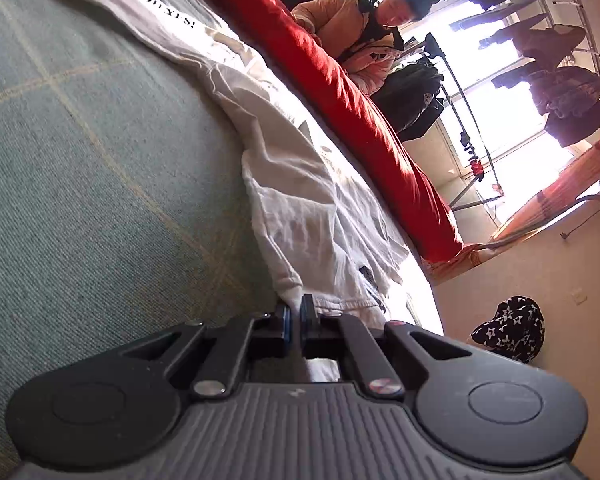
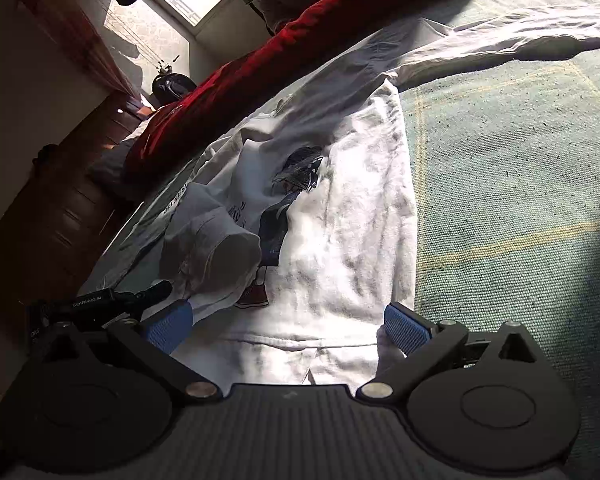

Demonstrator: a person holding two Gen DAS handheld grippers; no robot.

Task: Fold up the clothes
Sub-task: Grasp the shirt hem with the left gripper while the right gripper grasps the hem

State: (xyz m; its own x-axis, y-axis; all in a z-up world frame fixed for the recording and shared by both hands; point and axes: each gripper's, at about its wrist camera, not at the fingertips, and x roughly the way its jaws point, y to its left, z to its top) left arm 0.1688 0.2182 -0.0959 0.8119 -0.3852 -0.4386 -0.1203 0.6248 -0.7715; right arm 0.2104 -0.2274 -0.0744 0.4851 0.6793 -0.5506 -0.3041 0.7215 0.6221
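Left gripper (image 1: 295, 316): my jaws were pinched on white shirt (image 1: 300, 216) hem, to anchor it.
Right gripper (image 2: 288, 326): wide apart, held nothing, poised over near hem for second grab.
Bed cover (image 2: 520, 168): flat base for folding.

One white shirt (image 2: 340, 220), one red quilt (image 1: 340, 92), two tongs (image 1: 296, 314) (image 2: 286, 326).

Colours and patterns, both wrist views.
White shirt (image 2: 340, 216) is showing a dark blue and black print, a small red shoe in it, and black lettering; bed cover (image 1: 80, 140) is reading grey-green with thin yellow grid lines. Quilt (image 1: 340, 80) is showing plain red. Gripper fingers (image 2: 406, 328) are carrying blue textured pads on black bodies. Black cloth (image 1: 512, 328) is showing white stars.
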